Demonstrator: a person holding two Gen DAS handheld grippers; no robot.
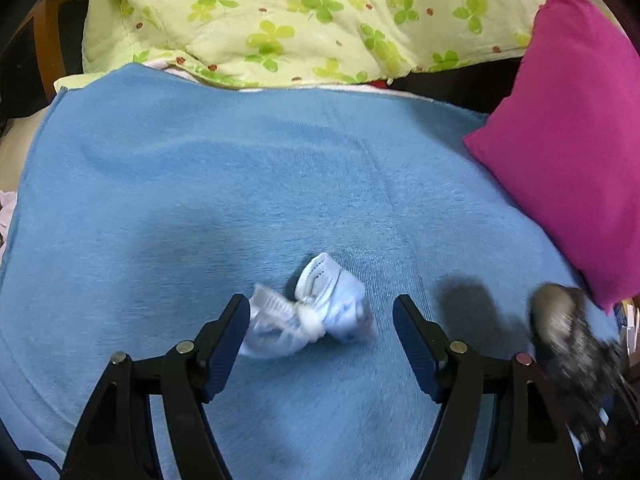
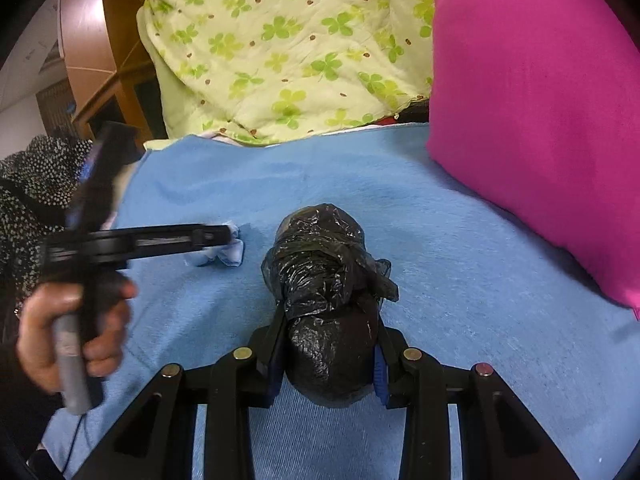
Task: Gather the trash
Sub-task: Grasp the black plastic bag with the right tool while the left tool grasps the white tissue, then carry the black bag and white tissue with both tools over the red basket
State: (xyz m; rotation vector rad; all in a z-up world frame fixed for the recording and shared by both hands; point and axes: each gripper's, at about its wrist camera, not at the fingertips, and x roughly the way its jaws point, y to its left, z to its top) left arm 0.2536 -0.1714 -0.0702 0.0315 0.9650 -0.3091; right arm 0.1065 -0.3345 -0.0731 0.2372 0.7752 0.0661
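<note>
Bed under a soft blue fleece blanket [image 1: 200,200]

A crumpled white face mask [image 1: 312,312] lay on the blanket near its middle. A bright pink square cushion [image 1: 568,140] rested on the right edge. A pale green clover-print quilt [image 1: 300,20] was bunched along the far side, overlapping the blanket's border.

Probably a bedroom: quilt [image 1: 280,20], pillow [image 2: 540,120], blanket [image 1: 240,180].

Blue blanket [image 1: 200,200], clover quilt [image 1: 280,20], magenta pillow [image 1: 572,140], wooden furniture [image 2: 120,40]
</note>
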